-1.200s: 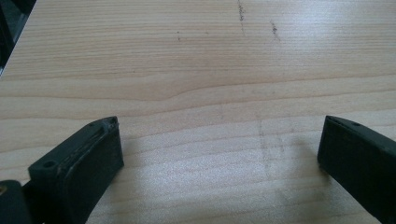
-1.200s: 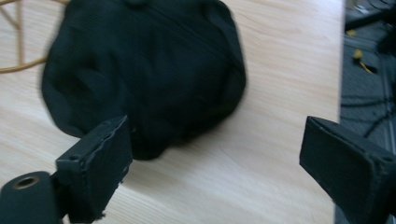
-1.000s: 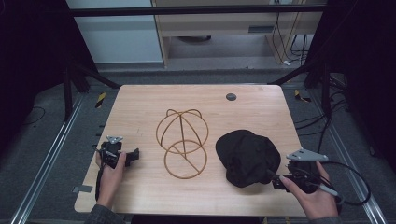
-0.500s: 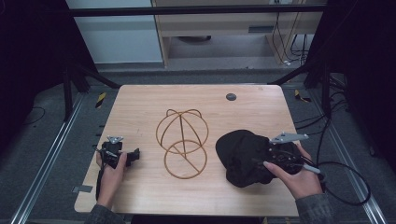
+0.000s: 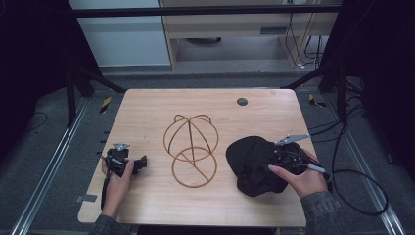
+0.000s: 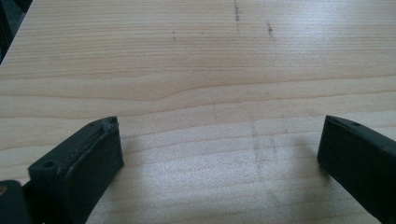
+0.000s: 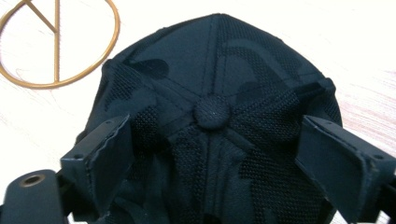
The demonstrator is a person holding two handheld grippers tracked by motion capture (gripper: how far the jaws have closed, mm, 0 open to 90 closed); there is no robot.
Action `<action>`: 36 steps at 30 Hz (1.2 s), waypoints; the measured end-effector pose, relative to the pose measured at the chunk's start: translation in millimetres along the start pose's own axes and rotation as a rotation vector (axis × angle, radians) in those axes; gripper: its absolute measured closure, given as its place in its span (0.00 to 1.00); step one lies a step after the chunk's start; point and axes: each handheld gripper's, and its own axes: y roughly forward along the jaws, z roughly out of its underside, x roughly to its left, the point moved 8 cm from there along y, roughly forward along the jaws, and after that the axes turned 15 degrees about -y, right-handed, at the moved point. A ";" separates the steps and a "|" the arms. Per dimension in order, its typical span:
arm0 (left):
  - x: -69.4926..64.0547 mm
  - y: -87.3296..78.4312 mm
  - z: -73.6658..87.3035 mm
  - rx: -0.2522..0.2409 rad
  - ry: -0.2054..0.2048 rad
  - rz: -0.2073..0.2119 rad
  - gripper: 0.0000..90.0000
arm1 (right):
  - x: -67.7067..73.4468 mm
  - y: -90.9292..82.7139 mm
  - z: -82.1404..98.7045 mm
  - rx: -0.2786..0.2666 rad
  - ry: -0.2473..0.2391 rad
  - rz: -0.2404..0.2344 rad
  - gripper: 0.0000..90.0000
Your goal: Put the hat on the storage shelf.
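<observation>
While the left tool (image 5: pixel 139 163) is lying low on the pale wooden table (image 5: pixel 147 105) near its left edge, its jaws are gaping wide over bare wood, with nothing between them. Just to its right, a thin golden wire cap stand (image 5: pixel 191 147), a domed frame rising from a round base ring, is standing at the middle of the table, well apart from that tool and close beside the cap. Further right, a soft black fabric cap (image 5: pixel 252 164) with a covered button (image 7: pixel 211 112) at its crown is lying crumpled on the table. Reaching over it from the right, the right tool (image 7: pixel 212 154) is straddling the crown, its jaws having just been closing a little yet standing wide, the fabric between them but not pinched. Beyond, near the far edge, a small dark round disc (image 5: pixel 242 102) is sitting alone.
</observation>
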 end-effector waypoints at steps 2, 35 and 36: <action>0.1 -0.1 0.0 0.001 0.001 0.000 0.00 | -1.6 1.8 2.1 0.006 0.000 -0.005 0.16; 0.3 -0.3 0.2 0.004 0.004 -0.001 0.00 | -14.7 1.9 -4.2 0.005 -0.002 -0.123 0.94; 0.3 -0.3 0.2 0.005 0.004 -0.001 0.00 | -15.9 0.4 -6.7 0.006 0.003 -0.128 0.94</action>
